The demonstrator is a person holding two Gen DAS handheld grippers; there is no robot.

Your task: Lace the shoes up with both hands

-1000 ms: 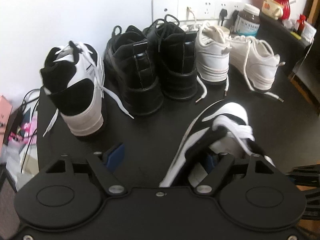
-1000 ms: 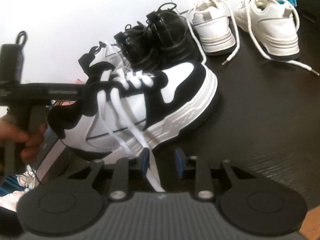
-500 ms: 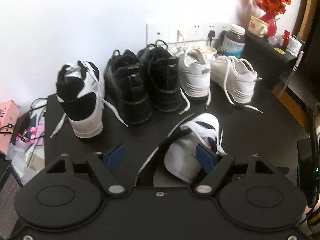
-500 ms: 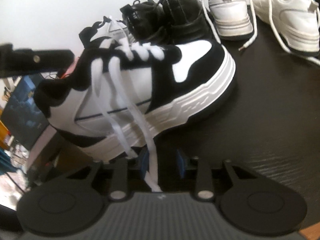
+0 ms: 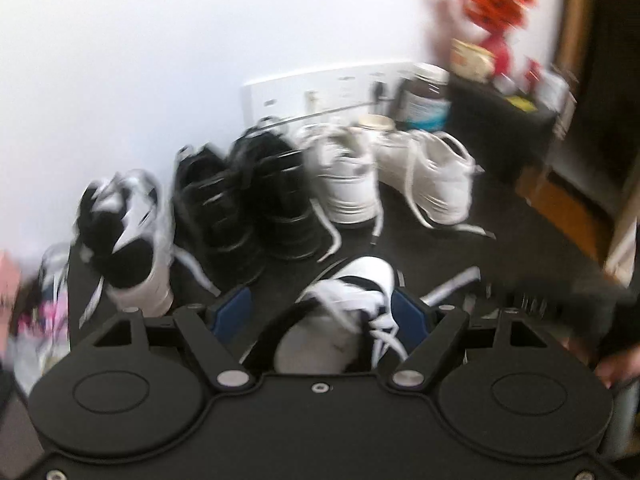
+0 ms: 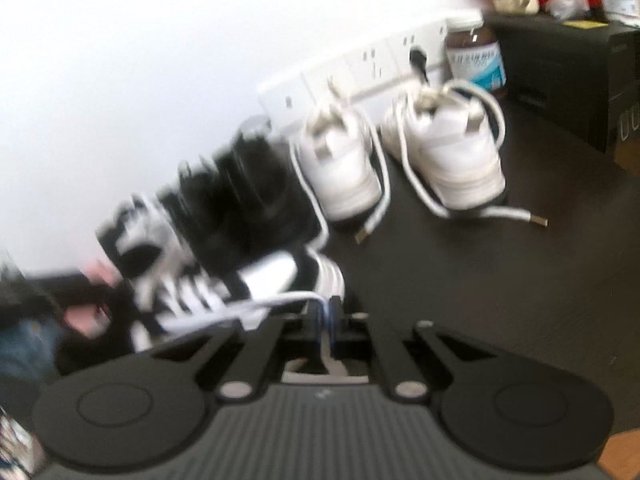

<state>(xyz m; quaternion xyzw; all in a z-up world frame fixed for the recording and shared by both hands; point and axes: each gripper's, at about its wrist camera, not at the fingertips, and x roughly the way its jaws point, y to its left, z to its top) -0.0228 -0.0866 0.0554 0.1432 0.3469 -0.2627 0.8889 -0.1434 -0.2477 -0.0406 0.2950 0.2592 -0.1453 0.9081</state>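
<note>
The right tongs (image 6: 327,312) are pinched together on a white lace (image 6: 256,306), which runs taut from their blue pads leftward to the black-and-white sneaker (image 6: 256,280) lying just in front of them on the dark tabletop (image 6: 460,280). In the left wrist view the same sneaker (image 5: 360,280) sits between the widely spread fingers of the left tongs (image 5: 320,308), whose blue pads (image 5: 232,308) stand clear of its sides and grip nothing. A hand (image 5: 612,364) shows at the right edge of that view. Farther back on the tabletop stands a row of shoes: another black-and-white sneaker (image 5: 128,240) at the left, a pair of black shoes (image 5: 248,204) in the middle, and a pair of white sneakers (image 6: 400,164) with loose laces at the right. Behind them, against the white wall, are a strip of sockets (image 6: 360,68) and a brown jar (image 6: 476,56). Both views are blurred.
</note>
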